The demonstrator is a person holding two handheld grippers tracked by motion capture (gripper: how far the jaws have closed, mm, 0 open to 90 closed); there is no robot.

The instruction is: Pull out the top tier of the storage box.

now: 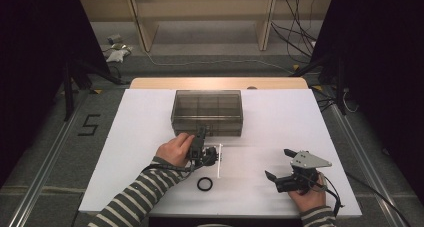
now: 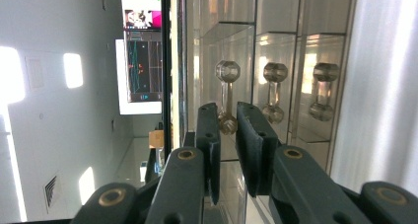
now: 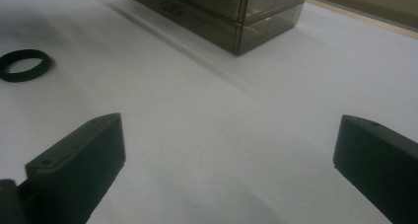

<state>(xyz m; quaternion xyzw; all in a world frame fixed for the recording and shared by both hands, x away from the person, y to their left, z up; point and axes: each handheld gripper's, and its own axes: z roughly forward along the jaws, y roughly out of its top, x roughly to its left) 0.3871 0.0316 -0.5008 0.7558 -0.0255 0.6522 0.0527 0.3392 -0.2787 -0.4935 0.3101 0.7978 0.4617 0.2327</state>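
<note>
the left gripper [image 2: 226, 120] pinches the clear handle [image 2: 226, 98] on the grey box [image 1: 207, 111]. the right gripper [image 1: 281, 165] rests spread wide above the white table [image 1: 280, 122].

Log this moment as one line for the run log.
left claw: shut on drawer handle | right claw: open, over table | ring: on table, untouched

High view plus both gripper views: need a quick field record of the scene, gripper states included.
surface: white table
box: smoky clear drawer box, far centre
left gripper: jaws closed on the drawer handle at the box front
right gripper: open, nothing between the jaws, low over the table
loose items: black ring near the front edge; white stick beside the left gripper
</note>
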